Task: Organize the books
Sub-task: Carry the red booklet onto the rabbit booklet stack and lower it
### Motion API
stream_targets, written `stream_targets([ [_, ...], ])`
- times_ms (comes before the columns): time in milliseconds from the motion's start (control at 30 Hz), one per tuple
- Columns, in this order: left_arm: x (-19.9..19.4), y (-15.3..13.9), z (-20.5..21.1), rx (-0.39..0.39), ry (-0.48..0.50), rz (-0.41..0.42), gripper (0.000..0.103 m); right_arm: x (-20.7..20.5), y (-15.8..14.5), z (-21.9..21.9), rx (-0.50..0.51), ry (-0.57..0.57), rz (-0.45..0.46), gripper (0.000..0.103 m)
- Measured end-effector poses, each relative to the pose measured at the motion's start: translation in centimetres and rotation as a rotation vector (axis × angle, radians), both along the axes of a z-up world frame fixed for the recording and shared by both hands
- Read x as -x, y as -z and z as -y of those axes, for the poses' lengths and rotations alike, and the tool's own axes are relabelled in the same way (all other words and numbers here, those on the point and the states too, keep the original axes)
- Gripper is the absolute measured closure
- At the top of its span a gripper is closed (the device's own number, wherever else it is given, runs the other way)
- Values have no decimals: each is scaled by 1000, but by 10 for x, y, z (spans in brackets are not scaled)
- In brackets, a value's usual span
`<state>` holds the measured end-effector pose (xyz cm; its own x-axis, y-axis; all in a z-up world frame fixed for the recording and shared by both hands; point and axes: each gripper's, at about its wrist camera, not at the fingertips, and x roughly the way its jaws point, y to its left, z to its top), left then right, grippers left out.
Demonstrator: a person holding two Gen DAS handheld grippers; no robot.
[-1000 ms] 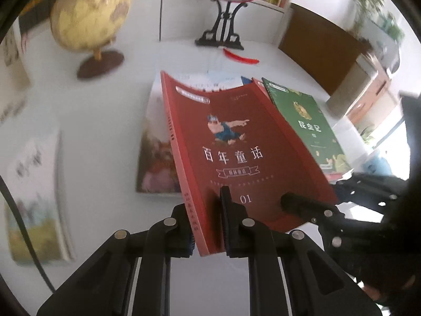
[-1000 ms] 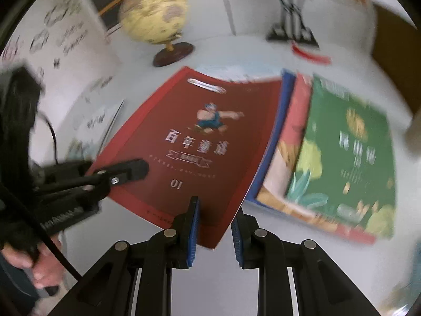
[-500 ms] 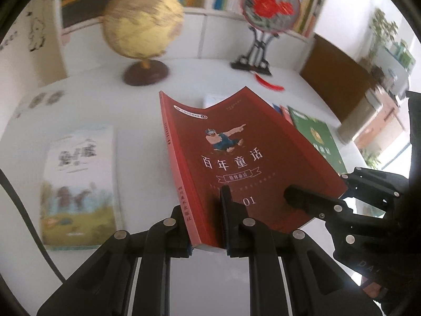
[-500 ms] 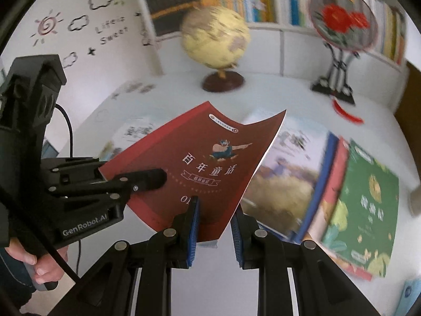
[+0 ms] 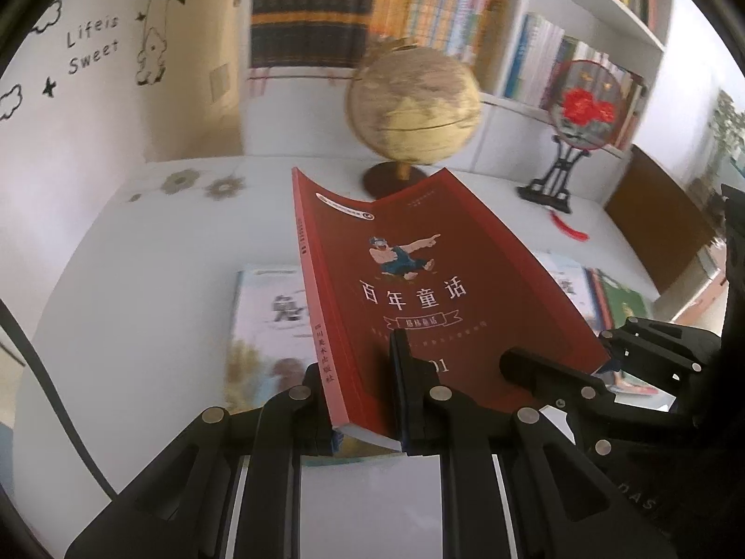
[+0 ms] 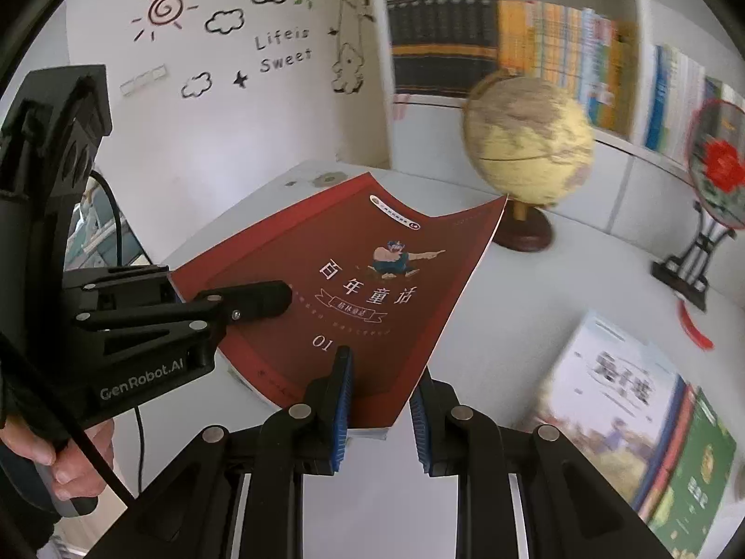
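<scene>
— Left wrist view: how are you holding the red book (image 5: 419, 298)?
— Your left gripper (image 5: 365, 403) pinches its spine corner, your right gripper (image 6: 379, 412) its other near corner; both tilt downward, the book raised in front of the globe (image 5: 412, 109).

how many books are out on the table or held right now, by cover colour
red: 1, the red book, held by both grippers
pale illustrated: 2, the left pale book and the right pale book
green: 1, the green book
total: 4
</scene>
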<state>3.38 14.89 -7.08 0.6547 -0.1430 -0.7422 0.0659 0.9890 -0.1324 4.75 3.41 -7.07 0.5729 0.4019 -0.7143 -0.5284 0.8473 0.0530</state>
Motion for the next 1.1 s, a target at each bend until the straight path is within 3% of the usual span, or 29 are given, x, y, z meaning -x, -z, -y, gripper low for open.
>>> stream_targets([
  [433,-24,58,-57,57,-14,-91,89,-34,53,-66,23,28,-83,81],
  [733,-23,96,-67,110,19,-181,83,-45,86,-72,59,76,-141,81],
  [867,-20,106,-76,117,-10,-215,77,-43,98,-73,65,82,-175,81],
  [1033,-16,120,-91,87,-75,-258,79,-46,112,-75,85,96,-210,80],
  [1100,-16,123,-99,129,-78,-261,79,-48,117,-71,78,117,-242,79],
])
